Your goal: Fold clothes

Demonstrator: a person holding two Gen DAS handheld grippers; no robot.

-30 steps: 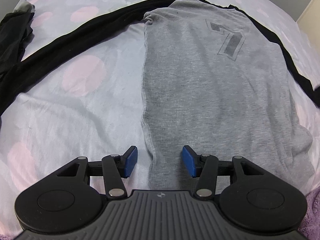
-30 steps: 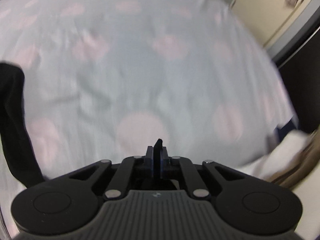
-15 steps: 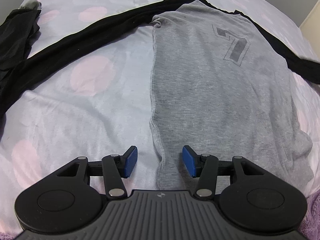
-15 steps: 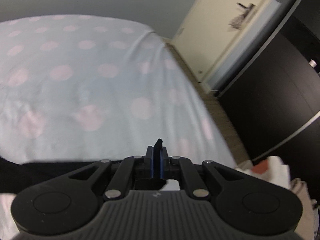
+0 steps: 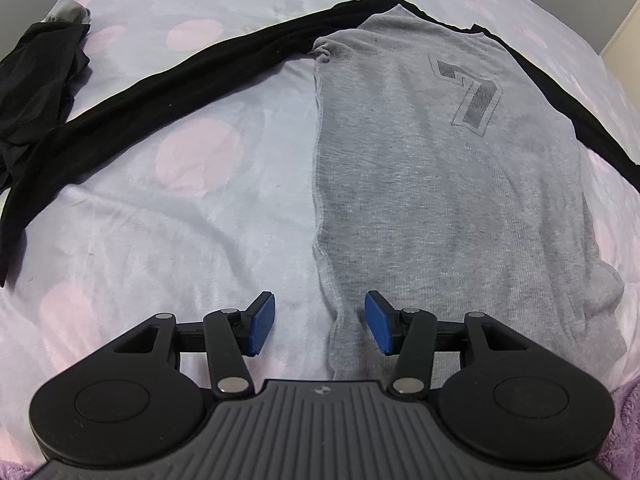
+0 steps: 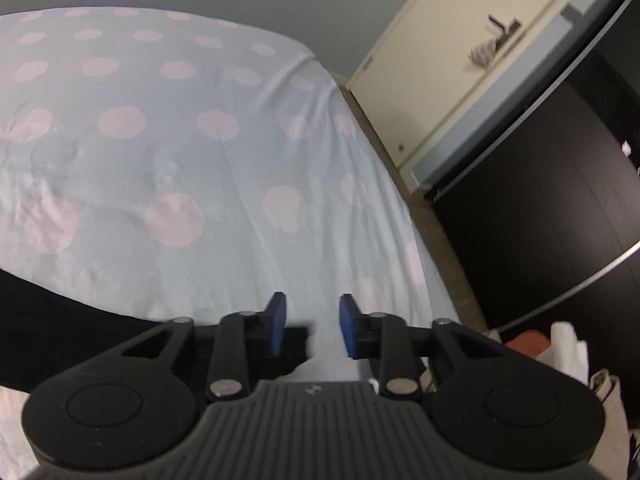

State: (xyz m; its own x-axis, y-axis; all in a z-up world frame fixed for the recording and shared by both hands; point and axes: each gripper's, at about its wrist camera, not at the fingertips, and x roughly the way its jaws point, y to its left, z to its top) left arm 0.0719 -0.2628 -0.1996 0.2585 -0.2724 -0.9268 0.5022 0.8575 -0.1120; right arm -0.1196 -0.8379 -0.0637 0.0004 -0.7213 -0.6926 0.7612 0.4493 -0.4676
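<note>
Left gripper (image 5: 319,322) spread wide, holding nothing, straddling the left hem edge of the grey raglan shirt (image 5: 440,184). Shirt laid flat on the polka-dot bedsheet (image 5: 168,208), black left sleeve (image 5: 160,92) stretched out toward a dark garment (image 5: 36,68). Right gripper (image 6: 313,326) parted and empty, above the black right sleeve (image 6: 60,340) near the bed edge.
</note>
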